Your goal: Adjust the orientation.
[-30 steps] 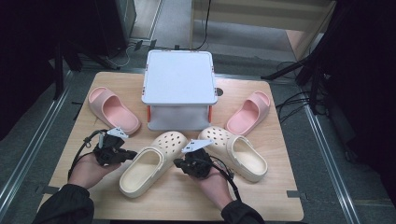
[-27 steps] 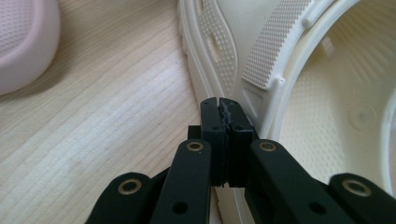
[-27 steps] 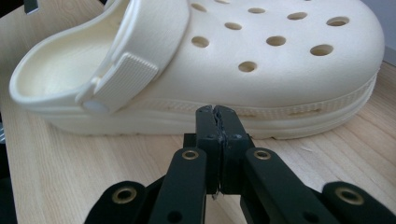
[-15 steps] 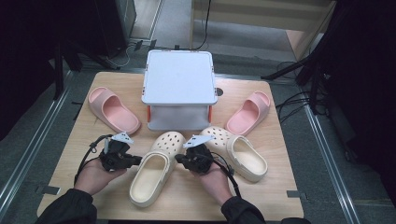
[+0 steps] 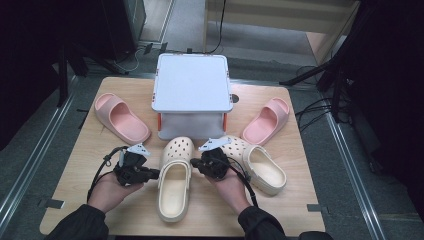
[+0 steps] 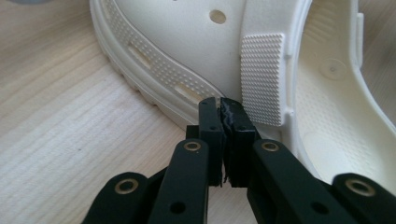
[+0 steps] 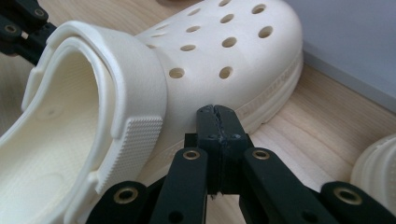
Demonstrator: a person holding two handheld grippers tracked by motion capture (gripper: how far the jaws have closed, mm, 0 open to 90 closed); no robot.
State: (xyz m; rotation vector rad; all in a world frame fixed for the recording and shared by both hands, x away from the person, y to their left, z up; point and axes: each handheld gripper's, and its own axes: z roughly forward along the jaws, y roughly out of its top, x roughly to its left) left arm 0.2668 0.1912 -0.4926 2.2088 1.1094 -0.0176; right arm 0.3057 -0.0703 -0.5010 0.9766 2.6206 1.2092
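High view puts the cream clog (image 5: 174, 180) on the table (image 5: 300, 165) just in front of the grey box (image 5: 191, 97), toe toward the box, with a gripper pressed to each flank, likely to nudge it straight rather than lift it. The left gripper (image 6: 222, 103) has its jaws all but together, only a thin slit between them, holding nothing, tips against the clog's sole edge. The right gripper (image 7: 217, 111) is fully closed and empty, its tips at the clog's other side, though contact is hard to confirm. A second cream clog (image 5: 257, 166) lies close right of the first and crowds that side. Two pink slippers (image 5: 121, 118) (image 5: 266, 120) flank the box, well clear.
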